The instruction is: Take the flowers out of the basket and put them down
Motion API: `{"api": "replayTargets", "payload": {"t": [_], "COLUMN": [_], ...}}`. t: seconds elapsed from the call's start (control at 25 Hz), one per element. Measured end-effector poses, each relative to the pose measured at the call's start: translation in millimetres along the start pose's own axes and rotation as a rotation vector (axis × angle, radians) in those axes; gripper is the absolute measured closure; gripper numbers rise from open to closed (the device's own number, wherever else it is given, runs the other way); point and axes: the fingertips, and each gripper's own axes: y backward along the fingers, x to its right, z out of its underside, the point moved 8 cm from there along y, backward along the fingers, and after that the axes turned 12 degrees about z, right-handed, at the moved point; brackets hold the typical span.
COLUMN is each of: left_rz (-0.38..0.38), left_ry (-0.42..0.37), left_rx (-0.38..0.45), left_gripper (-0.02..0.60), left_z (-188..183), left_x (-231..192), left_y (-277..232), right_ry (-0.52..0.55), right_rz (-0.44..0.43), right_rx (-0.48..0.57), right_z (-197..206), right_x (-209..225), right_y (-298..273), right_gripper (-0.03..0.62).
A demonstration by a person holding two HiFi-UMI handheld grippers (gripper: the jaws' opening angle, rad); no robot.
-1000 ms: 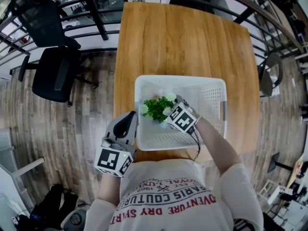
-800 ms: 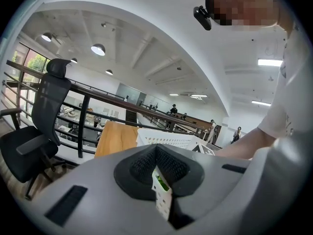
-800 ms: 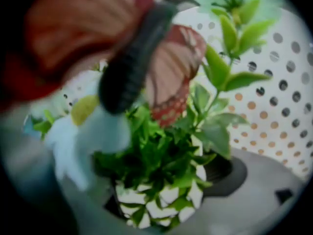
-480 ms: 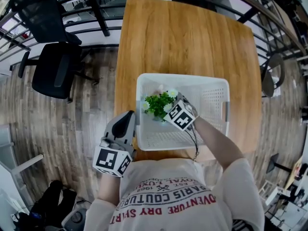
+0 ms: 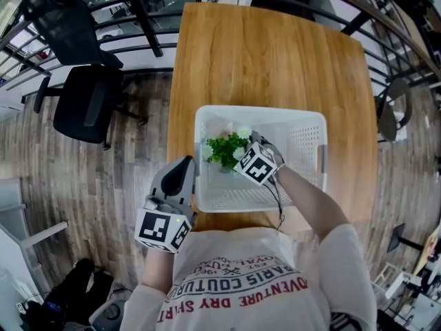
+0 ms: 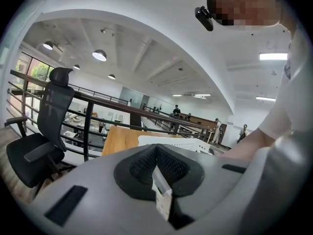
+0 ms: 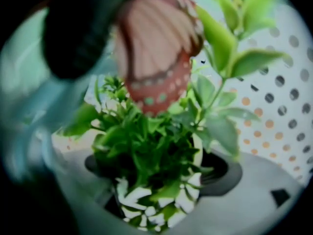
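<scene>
A bunch of flowers [image 5: 224,149] with green leaves and small white blooms stands inside the white perforated basket [image 5: 303,140], in its left half. My right gripper [image 5: 240,155] reaches into the basket from the near side and is shut on the bunch. In the right gripper view the leafy stems [image 7: 151,131] fill the space between the jaws of that gripper [image 7: 156,182], with a pink striped bloom [image 7: 159,48] above. My left gripper [image 5: 183,169] hangs outside the basket's left wall, shut and holding nothing; its pads [image 6: 146,166] meet in the left gripper view.
The basket sits near the front edge of a long wooden table [image 5: 269,54]. A black office chair [image 5: 86,102] stands on the floor to the left, beside a dark railing [image 5: 145,19]. The basket's dotted wall [image 7: 288,111] is close on the right gripper's right.
My right gripper and the bunch have edged slightly up and leftward in the basket. The left gripper has stayed in place.
</scene>
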Motion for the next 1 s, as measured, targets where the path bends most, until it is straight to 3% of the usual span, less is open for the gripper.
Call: {"api": "replayTargets", "payload": {"t": [0.28,0.6,0.76,1.0], "left_rz": [-0.019,-0.016,0.016,0.08], "left_ry": [-0.032,-0.084,-0.119,-0.137], "left_rx": [0.009,0.052,0.058,0.084], "left_gripper": [0.56,0.56,0.56,0.56], "left_z": [-9,-20,-14,-16], "left_x": [18,75,114,186], "left_y": [2,-12,-30,-73], "right_ry": [0.003,-0.071,-0.097,-0.157], "right_rz": [0.045,0.082,0.134,0.204], "right_rx": [0.087,0.218,0.268,0.327], "right_z": [-12,-11,5,61], "right_x": [20,44,66,99], "right_y": [45,142,194,273], "right_gripper": [0.102,0.102,0.102,0.102]}}
